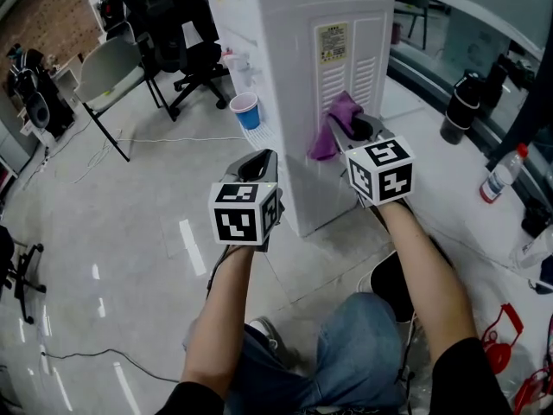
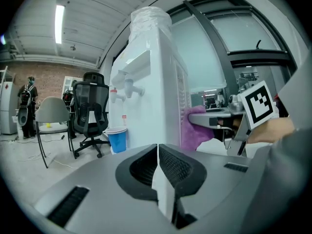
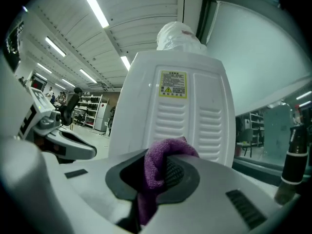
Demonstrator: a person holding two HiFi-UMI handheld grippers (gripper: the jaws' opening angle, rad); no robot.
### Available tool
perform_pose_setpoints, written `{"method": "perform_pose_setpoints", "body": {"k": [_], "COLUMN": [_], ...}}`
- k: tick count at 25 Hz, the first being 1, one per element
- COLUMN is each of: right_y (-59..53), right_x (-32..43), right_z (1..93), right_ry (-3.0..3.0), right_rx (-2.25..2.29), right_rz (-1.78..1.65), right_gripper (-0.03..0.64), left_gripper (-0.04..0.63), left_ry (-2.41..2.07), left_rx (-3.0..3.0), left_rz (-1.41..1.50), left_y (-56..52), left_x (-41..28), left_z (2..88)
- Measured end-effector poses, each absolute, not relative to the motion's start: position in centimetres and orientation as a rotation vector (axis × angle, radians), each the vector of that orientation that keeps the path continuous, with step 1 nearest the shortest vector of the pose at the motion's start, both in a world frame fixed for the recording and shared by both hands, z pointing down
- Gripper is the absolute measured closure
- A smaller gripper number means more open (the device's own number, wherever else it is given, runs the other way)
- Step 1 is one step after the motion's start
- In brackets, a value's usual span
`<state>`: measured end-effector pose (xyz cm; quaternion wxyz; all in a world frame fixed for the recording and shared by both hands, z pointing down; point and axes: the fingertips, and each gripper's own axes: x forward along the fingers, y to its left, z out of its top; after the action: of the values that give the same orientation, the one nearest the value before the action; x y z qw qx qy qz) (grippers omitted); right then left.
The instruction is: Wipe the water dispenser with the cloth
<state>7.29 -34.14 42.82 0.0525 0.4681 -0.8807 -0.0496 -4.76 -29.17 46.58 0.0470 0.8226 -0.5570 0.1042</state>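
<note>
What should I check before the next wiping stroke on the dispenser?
1. Grip: ok, right gripper shut on the purple cloth.
2. Contact: ok, the cloth appears to touch the vented side of the water dispenser.
3. Free tool: ok, left gripper shut, empty, held apart from the dispenser.
4. Spill risk: ok, blue cup stands at the front, around the corner from the cloth.
5. Dirt left on the panel: cannot tell.

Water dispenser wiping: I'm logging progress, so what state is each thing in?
White plastic water dispenser: upright.
Purple cloth: bunched, against the dispenser's vented side.
Right tongs: shut on the purple cloth.
Left tongs: shut, empty.
Blue paper cup: upright below the taps.
</note>
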Motion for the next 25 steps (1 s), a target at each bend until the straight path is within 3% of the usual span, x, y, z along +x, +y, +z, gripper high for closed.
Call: {"method": "perform_pose_setpoints", "body": {"k": [25], "right_y": [-35.1], "right_x": [8.1], "right_z": [66.3], "right_ry": [-2.472], "right_rx": [1.421], "right_rz": [0.243], "right_gripper": [0.574], "left_gripper": [0.563], "left_ry": [-1.675], "left_rx": [2.529], "left_rz": [0.373], "left_y": [-29.6], "left_x": [-4.5], "left_z": [48.0]}}
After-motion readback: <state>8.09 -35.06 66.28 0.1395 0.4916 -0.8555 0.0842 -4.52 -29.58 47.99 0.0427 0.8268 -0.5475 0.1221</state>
